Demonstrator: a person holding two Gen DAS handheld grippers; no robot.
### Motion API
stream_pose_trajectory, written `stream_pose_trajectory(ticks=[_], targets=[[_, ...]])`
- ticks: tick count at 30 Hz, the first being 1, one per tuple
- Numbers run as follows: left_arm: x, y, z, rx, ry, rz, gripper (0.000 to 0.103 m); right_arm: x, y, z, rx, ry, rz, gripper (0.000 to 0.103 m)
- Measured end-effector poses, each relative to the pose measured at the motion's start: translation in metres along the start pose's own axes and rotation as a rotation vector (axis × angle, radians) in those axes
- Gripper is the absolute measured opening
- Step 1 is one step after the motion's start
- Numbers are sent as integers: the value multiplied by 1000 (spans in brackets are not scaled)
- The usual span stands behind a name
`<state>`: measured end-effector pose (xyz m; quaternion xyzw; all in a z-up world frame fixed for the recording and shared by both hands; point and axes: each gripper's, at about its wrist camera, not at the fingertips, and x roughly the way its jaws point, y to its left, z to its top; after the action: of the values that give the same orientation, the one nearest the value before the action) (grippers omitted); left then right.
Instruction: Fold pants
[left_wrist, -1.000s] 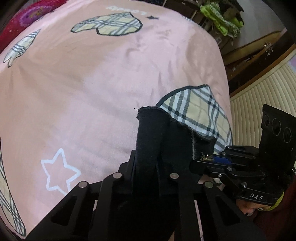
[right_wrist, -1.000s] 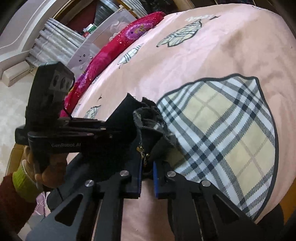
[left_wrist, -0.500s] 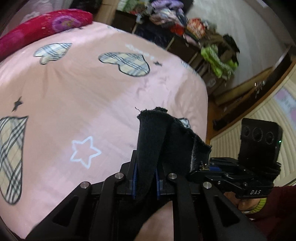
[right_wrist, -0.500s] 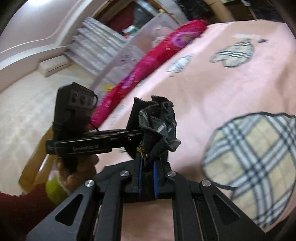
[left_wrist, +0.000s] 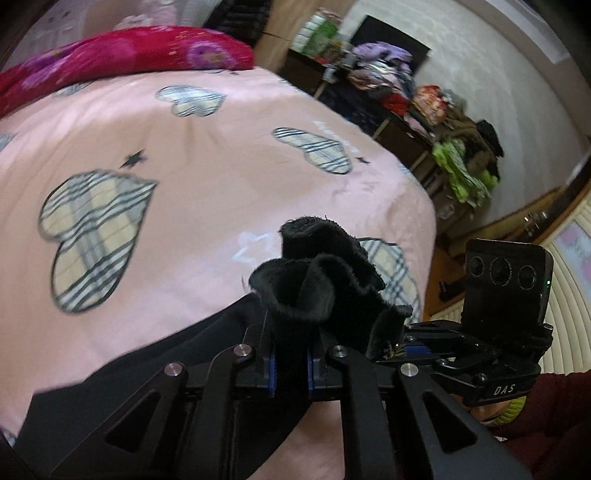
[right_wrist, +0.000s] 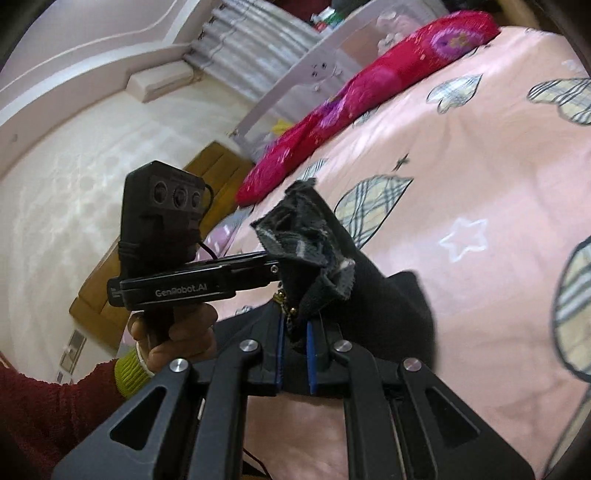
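The black pants (left_wrist: 317, 280) are bunched at the waistband and held up above the pink bedspread (left_wrist: 184, 147). My left gripper (left_wrist: 290, 365) is shut on a thick fold of the black fabric. My right gripper (right_wrist: 293, 350) is shut on the waistband end (right_wrist: 306, 236) next to a small brass zipper pull (right_wrist: 284, 301). The two grippers are close side by side; each shows in the other's view, the right one (left_wrist: 461, 350) and the left one (right_wrist: 221, 280). The rest of the pants hangs below the grippers, mostly hidden.
A red floral pillow (left_wrist: 122, 59) lies along the bed's far edge. A dark shelf piled with clothes (left_wrist: 406, 103) stands beyond the bed's right side. A clear plastic bin (right_wrist: 317, 70) and a wooden bed frame (right_wrist: 110, 280) are on the left.
Both grippers have lifted the pants upward off the bedspread and tilted up. More of the room and the far bed now shows. Both stay shut on the fabric.
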<state>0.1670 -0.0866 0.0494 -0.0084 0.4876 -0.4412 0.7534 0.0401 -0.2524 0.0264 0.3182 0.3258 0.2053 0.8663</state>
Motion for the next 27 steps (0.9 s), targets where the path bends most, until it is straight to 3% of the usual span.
stream_pose_trajectory(ticks=[10, 19, 25, 27], targets=[[9, 57, -44, -157, 29, 79, 6, 58, -4, -24, -20, 151, -2, 11], [9, 78, -71, -239, 18, 126, 7, 88, 3, -35, -82, 252, -50, 12], [-4, 86, -86, -303, -1, 176, 8, 101, 7, -43, -96, 320, -85, 17], [-12, 87, -92, -327, -9, 196, 8, 105, 8, -45, -89, 338, -78, 29]])
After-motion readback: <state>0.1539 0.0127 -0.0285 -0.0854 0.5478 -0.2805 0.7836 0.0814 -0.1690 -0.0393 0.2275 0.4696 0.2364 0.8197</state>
